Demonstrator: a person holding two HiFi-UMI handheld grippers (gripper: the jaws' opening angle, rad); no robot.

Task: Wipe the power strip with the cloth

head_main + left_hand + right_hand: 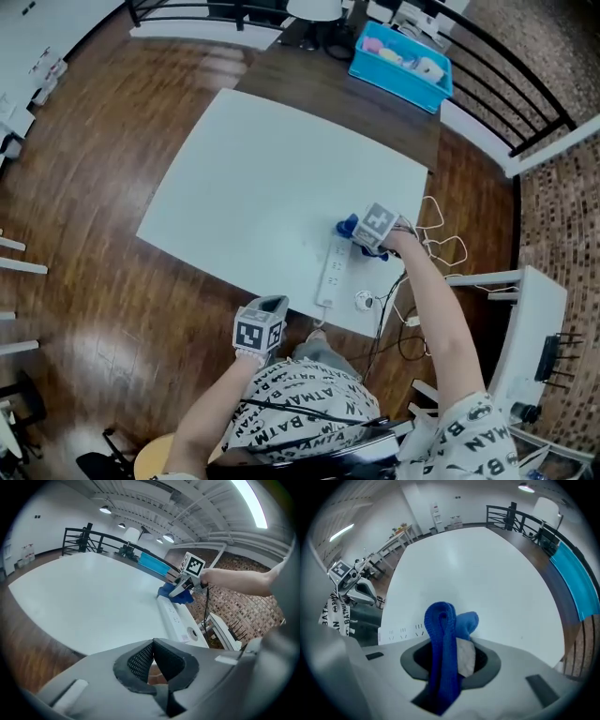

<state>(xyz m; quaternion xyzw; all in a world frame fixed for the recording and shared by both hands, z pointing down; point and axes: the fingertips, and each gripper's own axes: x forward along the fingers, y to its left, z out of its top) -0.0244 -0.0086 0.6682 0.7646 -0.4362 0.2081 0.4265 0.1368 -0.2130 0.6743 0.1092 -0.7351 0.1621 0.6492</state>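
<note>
While the right gripper [364,234] bites down on a fold of the blue cloth [348,226], that cloth sits right on the far end of the strip [329,274]. The strip lies on the white table [244,178], down toward the table's 5 o'clock corner and close to the near edge. The left gripper [152,660] hangs off that edge at 7 o'clock from the strip, jaws pressed together on nothing.

So here's the worry: nothing pins the strip. A firm drag toward the person could skid or spin it, and the edge is near, so it might go over. The cloth is caught only by a narrow fold, so a snag on the sockets could tug it loose. Loose white cables [441,246] trail just off to 3 o'clock, and a wide sweep could hook them.

Lying flat, sockets up, the strip runs its long axis 6 to 12 in the head view, leaning a touch toward 1. Which end the cord leaves from, I can't tell.
</note>
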